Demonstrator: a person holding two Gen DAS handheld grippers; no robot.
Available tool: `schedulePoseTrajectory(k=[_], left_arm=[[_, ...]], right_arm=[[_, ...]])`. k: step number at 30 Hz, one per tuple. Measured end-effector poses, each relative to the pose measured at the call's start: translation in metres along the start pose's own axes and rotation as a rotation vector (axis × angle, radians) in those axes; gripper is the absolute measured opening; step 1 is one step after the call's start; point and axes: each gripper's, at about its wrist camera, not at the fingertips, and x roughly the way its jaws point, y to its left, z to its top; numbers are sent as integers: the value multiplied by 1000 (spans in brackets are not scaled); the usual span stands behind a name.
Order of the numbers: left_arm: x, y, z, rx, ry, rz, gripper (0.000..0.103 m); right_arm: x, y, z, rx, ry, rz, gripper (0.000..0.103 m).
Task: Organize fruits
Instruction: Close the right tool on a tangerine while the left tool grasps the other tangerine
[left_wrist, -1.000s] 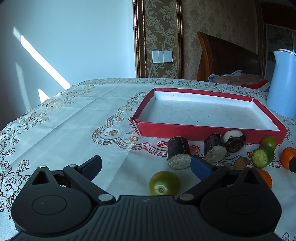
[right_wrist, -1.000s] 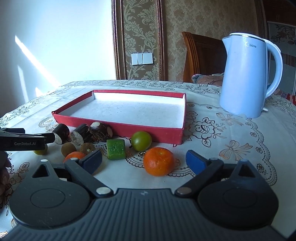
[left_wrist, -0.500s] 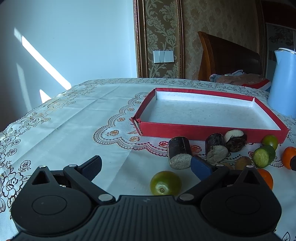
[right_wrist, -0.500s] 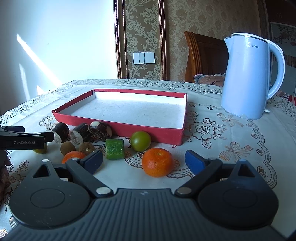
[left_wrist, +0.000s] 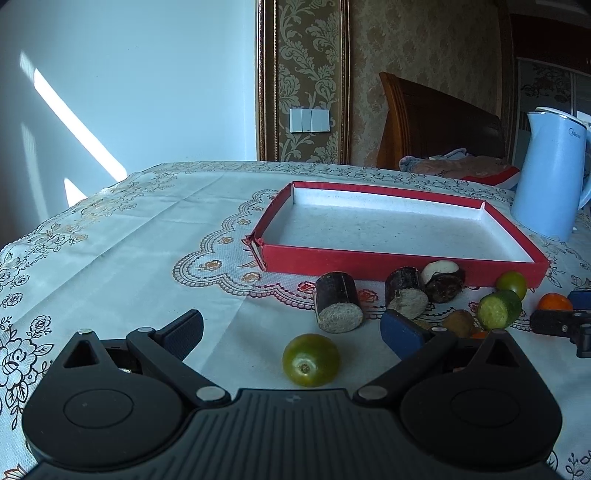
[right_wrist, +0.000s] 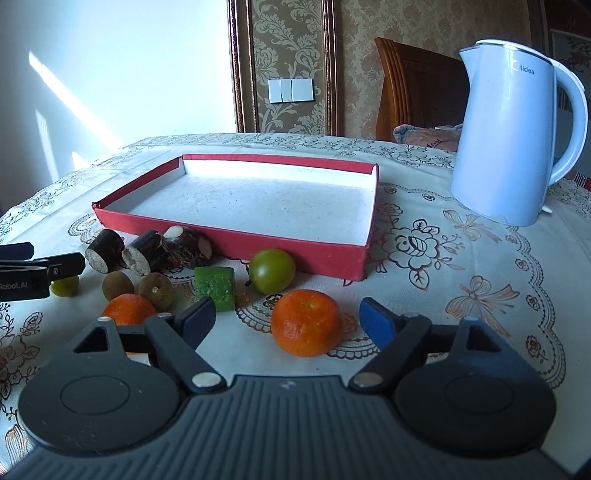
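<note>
So the right gripper (right_wrist: 288, 314) has the orange (right_wrist: 306, 322) sitting dead ahead between its jaws, which are closing but not touching it yet. The left gripper (left_wrist: 291, 328) is wide open and empty, with a green fruit (left_wrist: 311, 364) just in front. The red tray (right_wrist: 229, 242) sits behind both, still bare.

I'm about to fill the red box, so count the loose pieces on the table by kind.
Oranges: 2
Round green fruits: 2
Green chunk: 1
Small brown fruits: 2
Dark cut pieces: 3
Total: 10
</note>
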Motion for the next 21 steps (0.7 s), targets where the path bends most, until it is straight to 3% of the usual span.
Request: schedulePoseTrajectory(k=[3, 9, 18, 19, 21], left_arm=[[-12, -4, -3, 17, -38, -33, 103], [-24, -11, -5, 12, -29, -118, 103], [-36, -50, -12, 94, -3, -235, 102], [-37, -54, -12, 103, -6, -238, 101], [-34, -61, -12, 111, 19, -245, 90]], right_arm=[[5, -2, 0, 8, 17, 9, 68], [12, -4, 0, 15, 48, 10, 64], [13, -5, 0, 19, 53, -3, 57], [13, -5, 0, 20, 53, -2, 56], [13, -6, 0, 17, 52, -17, 49]])
